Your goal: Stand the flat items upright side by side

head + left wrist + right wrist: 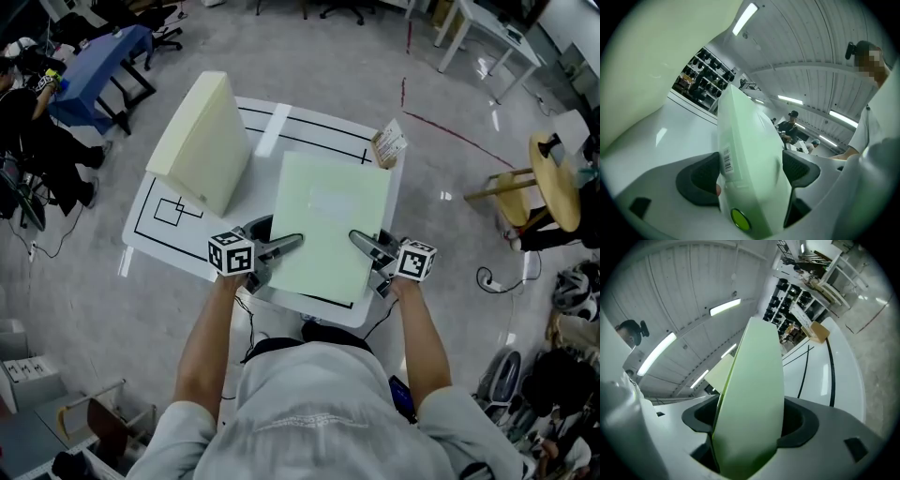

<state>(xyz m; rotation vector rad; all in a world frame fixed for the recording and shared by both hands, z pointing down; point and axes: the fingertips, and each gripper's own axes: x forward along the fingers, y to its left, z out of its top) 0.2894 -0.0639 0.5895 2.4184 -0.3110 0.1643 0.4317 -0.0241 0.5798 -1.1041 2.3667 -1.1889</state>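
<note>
left gripper (751, 171): mine, pinching the green folder (328, 220). Pads sit on both faces, and the barcode sticker (726, 159) is right by one pad.
right gripper (750, 420): mine too, clamped on the same green folder, which fills the gap between the pads.
grip spots: both on the folder's edge nearest me, left gripper at its left corner and right gripper at its right corner, over the near side of the table (309, 131).
green folder: over the table's near-right half with its face towards my head camera. It's tilted rather than flat on the top. Can't tell if its far edge touches the table.
cream folder (202, 141): on the table's far-left part, standing upright, apart from the green one.
black lines: marked on the table top, partly covered by both folders.
small tagged box (389, 143): at the table's far-right corner, just past the green folder's top corner.
wooden stool (553, 183): on the floor, well off the table's right side.
</note>
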